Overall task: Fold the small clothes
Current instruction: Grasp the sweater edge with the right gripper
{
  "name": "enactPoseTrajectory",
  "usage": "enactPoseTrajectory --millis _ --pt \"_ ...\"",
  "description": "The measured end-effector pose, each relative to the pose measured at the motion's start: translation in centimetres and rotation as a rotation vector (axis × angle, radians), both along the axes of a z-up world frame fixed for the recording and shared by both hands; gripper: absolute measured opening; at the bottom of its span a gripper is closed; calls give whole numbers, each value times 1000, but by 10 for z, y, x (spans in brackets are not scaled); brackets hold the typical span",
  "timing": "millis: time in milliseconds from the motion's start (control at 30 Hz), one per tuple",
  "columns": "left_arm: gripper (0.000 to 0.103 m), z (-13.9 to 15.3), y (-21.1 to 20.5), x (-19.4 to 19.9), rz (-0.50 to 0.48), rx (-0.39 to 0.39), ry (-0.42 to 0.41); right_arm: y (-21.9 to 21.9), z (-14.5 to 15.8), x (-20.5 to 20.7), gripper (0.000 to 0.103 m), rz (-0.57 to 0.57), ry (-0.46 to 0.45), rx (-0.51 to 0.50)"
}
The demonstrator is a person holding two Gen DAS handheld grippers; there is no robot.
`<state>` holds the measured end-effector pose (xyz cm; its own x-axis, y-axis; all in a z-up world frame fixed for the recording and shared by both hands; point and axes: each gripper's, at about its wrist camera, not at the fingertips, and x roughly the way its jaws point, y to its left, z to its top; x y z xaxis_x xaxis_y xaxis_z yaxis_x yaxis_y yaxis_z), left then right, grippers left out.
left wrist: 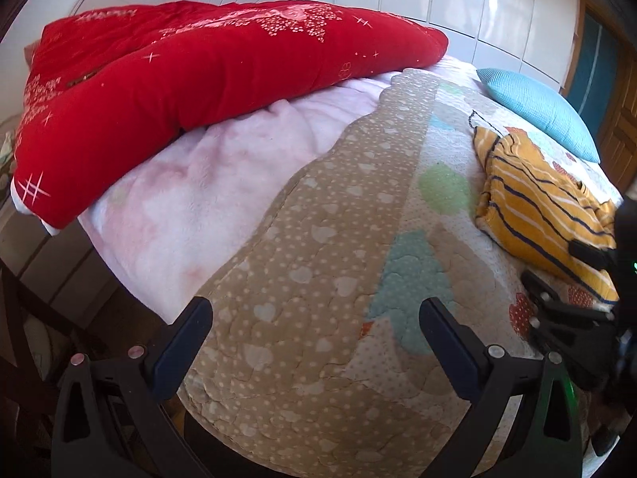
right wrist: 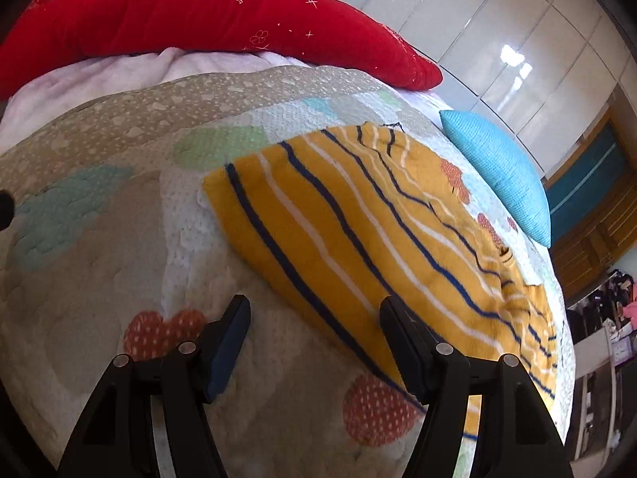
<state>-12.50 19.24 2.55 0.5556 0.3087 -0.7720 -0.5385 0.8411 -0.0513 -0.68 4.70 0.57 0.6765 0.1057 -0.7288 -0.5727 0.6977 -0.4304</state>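
Observation:
A small yellow garment with navy and white stripes (right wrist: 358, 215) lies spread on the patterned bed quilt (right wrist: 99, 239). It also shows in the left wrist view (left wrist: 533, 199), at the right. My right gripper (right wrist: 314, 318) is open and empty, low over the garment's near edge, its right finger above the cloth. My left gripper (left wrist: 314, 318) is open and empty over the tan quilt border, well left of the garment. The right gripper shows in the left wrist view (left wrist: 565, 279) beside the garment.
A thick red quilt (left wrist: 191, 79) lies folded on a pink blanket (left wrist: 207, 183) at the back left. A light blue pillow (right wrist: 501, 175) lies at the far right of the bed. White wardrobe doors (right wrist: 497, 40) stand behind.

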Motion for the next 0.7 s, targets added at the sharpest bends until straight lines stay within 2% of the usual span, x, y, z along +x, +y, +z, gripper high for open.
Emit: enactPoseTrajectory --millis 133,200,267,333,433,500,600,700 --pt "103 1 1 -2 0 -31 -21 38 -8 24 69 -10 -34 -63" --pt "103 2 1 -4 -1 -32 -28 52 -10 29 55 -7 -46 -75" --pt "103 4 1 -4 0 -28 -30 62 -12 33 29 -4 -38 -86" --pt "103 7 1 -5 3 -28 -33 60 -5 38 15 -6 -41 -60" --pt "103 13 0 -5 5 -27 -45 29 31 54 11 -57 27 138" --pt "103 17 -3 -3 -4 -25 -47 -6 63 64 10 -123 27 274" --pt "103 21 -15 2 -32 -20 -48 -83 105 75 8 -264 5 466" --pt "103 22 -32 11 -77 -10 -45 -177 119 71 8 -447 -28 595"
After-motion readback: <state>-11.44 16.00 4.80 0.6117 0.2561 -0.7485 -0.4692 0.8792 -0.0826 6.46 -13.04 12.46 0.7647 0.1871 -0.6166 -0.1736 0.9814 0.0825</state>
